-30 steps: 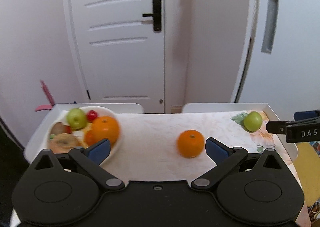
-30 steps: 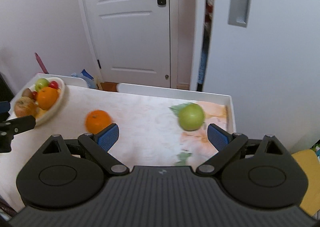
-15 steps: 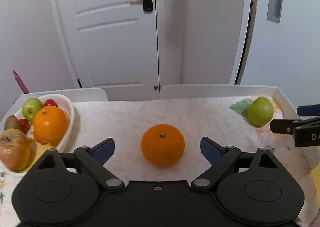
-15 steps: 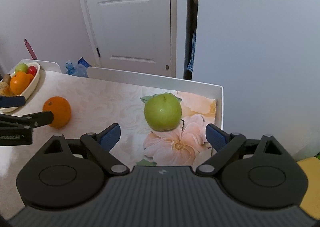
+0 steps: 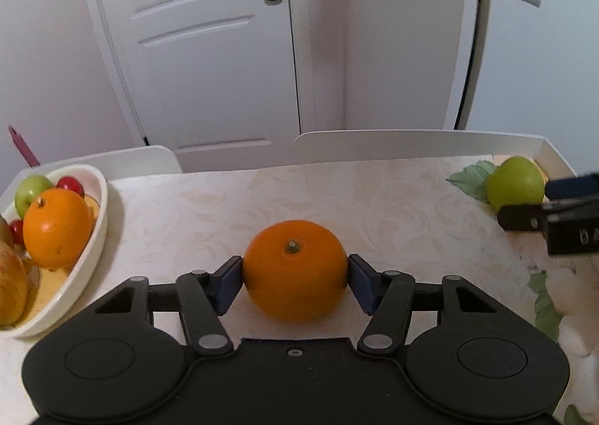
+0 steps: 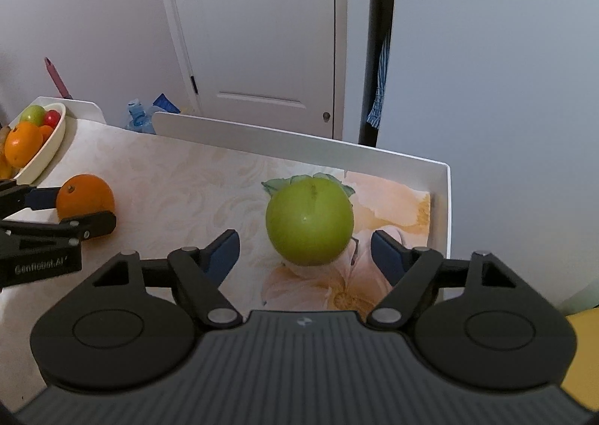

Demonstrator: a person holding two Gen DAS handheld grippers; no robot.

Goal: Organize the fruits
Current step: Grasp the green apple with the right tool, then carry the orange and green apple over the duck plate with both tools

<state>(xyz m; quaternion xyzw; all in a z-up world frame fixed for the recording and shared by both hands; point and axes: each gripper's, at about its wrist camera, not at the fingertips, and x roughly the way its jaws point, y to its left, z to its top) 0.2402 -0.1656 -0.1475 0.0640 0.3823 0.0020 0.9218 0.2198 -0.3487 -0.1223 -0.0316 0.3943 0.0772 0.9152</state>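
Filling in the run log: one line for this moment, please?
left tool: closing, pads on orange | right tool: closing around green apple, gaps remain | bowl: holds fruit

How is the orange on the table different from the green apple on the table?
The orange is orange with a little stem button on top; the green apple is smooth and green. The orange has the left gripper closing its jaws right against its sides; the apple sits between the right gripper's closing jaws with gaps on both sides. The orange lies on plain pale cloth, the apple on a printed flower. Both are round and outside the fruit bowl.
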